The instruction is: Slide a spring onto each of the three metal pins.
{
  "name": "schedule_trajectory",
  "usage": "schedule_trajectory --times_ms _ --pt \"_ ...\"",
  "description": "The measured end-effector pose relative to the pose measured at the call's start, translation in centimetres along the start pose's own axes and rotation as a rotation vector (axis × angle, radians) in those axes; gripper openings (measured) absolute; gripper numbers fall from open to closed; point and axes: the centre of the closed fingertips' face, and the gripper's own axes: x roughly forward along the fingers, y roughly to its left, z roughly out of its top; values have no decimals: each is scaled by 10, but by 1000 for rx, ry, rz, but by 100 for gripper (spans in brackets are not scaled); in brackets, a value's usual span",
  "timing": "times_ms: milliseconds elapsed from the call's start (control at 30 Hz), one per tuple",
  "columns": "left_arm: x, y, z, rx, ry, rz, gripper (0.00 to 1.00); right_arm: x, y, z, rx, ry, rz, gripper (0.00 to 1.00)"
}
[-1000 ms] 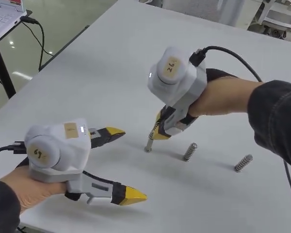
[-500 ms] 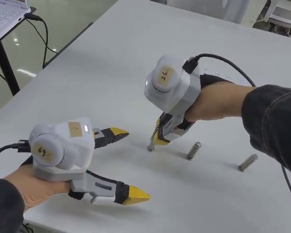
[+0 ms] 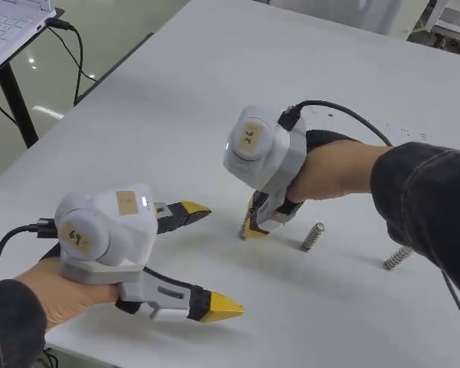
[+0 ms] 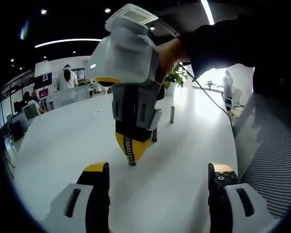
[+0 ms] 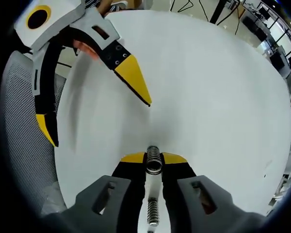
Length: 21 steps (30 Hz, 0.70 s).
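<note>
Whereas a second ago a bare length of the thin upright metal pin (image 3: 243, 232) showed below its yellow tips, the right hand-held gripper (image 3: 253, 228) has come down, tips almost on the white tabletop (image 3: 215, 92).

Head view:
- Just the pin's foot shows under the tips.
- The small coiled steel spring (image 3: 249, 215) is pinched between the jaws, above the pin's foot.
- Judged: the spring has travelled down the shank, so this pin is close to done.
- The near coiled piece (image 3: 313, 236) stands just right of that gripper. The far coiled piece (image 3: 397, 257) is further right, by the dark sleeve (image 3: 429, 192). Cannot tell whether pins sit inside them.
- The left hand-held gripper (image 3: 221, 259) is spread wide and holds nothing, off to the near left of the pin.

Left gripper view:
- Its own jaws are wide apart at the bottom.
- The right hand-held gripper (image 4: 131, 148) is straight ahead, coil between its tips.
- The pin's foot (image 4: 132, 163) rests on the tabletop directly below.

Right gripper view:
- The jaws are narrow, clamped on the spring (image 5: 154, 160).
- The coil's open end sits level with the yellow tips, and the rest runs back between the jaws.
- The other gripper's spread jaws lie beyond, apart from it.
</note>
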Motion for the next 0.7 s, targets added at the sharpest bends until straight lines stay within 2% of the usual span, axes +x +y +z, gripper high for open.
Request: schedule_trajectory --times_ms 433,500,700 --pt "0 0 -1 -11 1 1 82 12 0 -6 26 10 11 14" --pt "0 0 -1 -13 1 1 82 11 -2 -4 37 -7 5 16" --pt "-1 0 -2 -16 1 3 82 9 -1 -7 56 -16 3 20"
